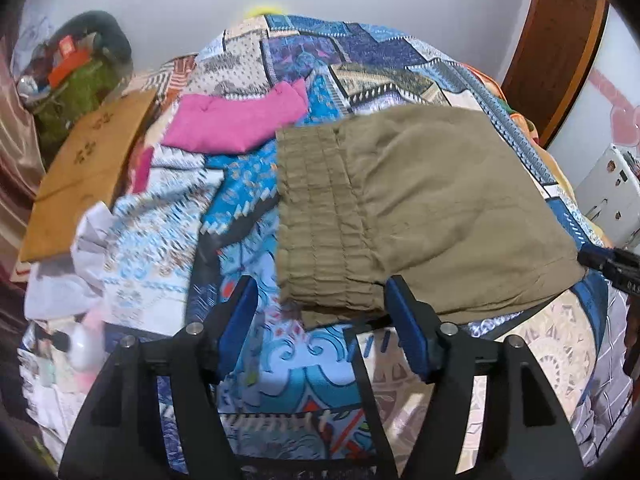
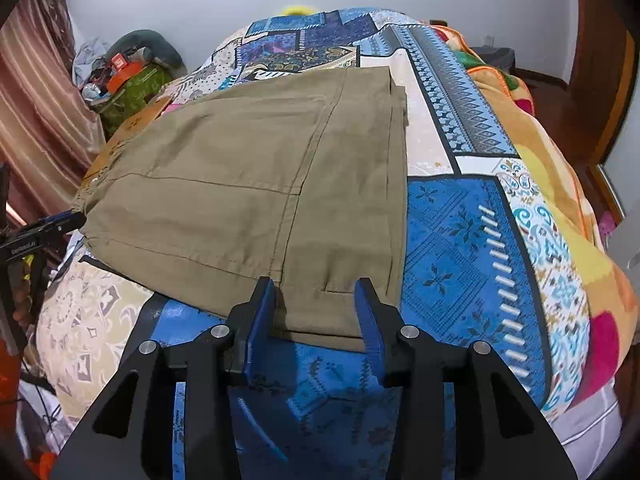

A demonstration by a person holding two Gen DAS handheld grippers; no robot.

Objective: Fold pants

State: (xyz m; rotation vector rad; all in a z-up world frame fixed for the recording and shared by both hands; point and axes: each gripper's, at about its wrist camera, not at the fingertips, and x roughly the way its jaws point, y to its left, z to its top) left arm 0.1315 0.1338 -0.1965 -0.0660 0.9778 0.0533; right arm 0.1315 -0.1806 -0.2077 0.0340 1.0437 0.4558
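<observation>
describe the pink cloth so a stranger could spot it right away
Start at the bed's blue patchwork bedspread. Beyond the folded khaki pants, by their ribbed waistband, lies the pink cloth. It is the only plain, bright pink piece there.

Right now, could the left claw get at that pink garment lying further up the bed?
Probably yes. The left claw is open at the khaki pants' waistband, and only bare patterned bedspread lies between it and the pink garment.

Folded khaki pants (image 2: pixel 248 184) cover the bed's (image 2: pixel 452 240) near edge; open bedspread lies right, pink cloth (image 1: pixel 236 124) behind.
</observation>
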